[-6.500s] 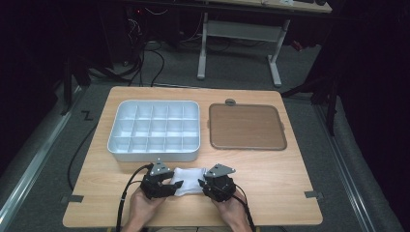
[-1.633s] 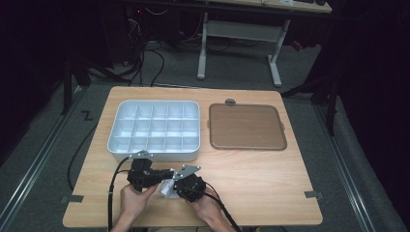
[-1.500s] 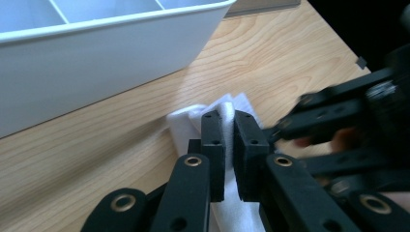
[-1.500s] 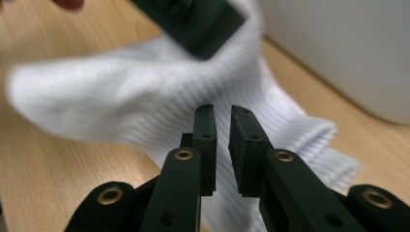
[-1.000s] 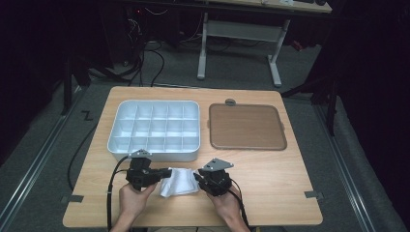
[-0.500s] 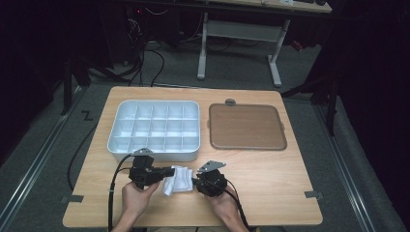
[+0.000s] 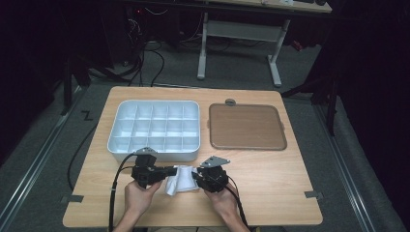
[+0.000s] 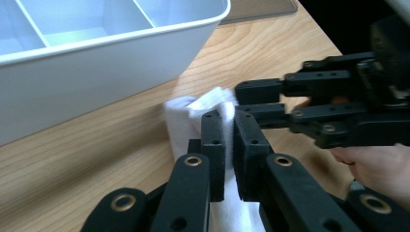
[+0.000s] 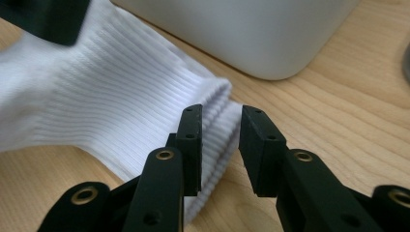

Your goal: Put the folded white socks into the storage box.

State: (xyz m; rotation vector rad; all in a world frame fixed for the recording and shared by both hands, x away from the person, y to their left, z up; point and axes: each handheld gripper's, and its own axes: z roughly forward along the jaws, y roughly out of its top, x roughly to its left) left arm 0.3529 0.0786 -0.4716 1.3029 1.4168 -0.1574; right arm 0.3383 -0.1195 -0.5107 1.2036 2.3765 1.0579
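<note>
High view: divided tray [image 7: 153, 129] just behind sock [image 7: 180, 178], brown mat [image 7: 245, 126] right

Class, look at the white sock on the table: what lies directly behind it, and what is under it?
Behind the white sock stands the white compartment tray, its cells looking empty. Under the sock is the wooden table. The stretch of table beneath the sock is covered, so anything there cannot be seen.
</note>
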